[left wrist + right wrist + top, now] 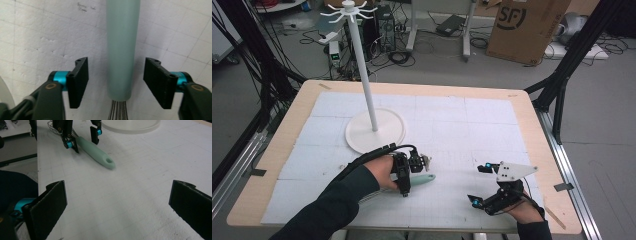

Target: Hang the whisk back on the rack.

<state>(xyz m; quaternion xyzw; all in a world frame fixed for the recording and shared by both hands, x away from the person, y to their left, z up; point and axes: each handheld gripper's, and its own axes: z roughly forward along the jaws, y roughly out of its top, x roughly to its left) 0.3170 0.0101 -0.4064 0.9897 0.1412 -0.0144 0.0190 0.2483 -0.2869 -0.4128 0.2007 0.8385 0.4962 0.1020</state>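
White padded sheeting, ruled in a faint grid, is covering the table [302, 100]; cables, a cardboard box [527, 27] and black frame legs are crowding the grey floor behind it. A white stand [374, 125] with hook arms is sitting on the sheet at 11 o'clock from centre.

The whisk [422, 178] is lying flat on the sheet at 7 o'clock from centre, just below the stand's base, its mint-green handle [121, 50] pointing toward 3 o'clock. The left gripper [121, 83] is straddling the handle near the wire end; its jaws are standing released on either side, pads clear of the handle, nothing grasped yet.

Judgement: the whisk is looking light; the handle is stiff, smooth and rounded, so it may be rolling or slipping under a loose pinch. The wires [118, 110] are springy and easily bent. The best hold is appearing to be across the handle's thick part, square to its length.

The right gripper [487, 185] is resting at 5 o'clock, jaws wide apart, holding nothing.
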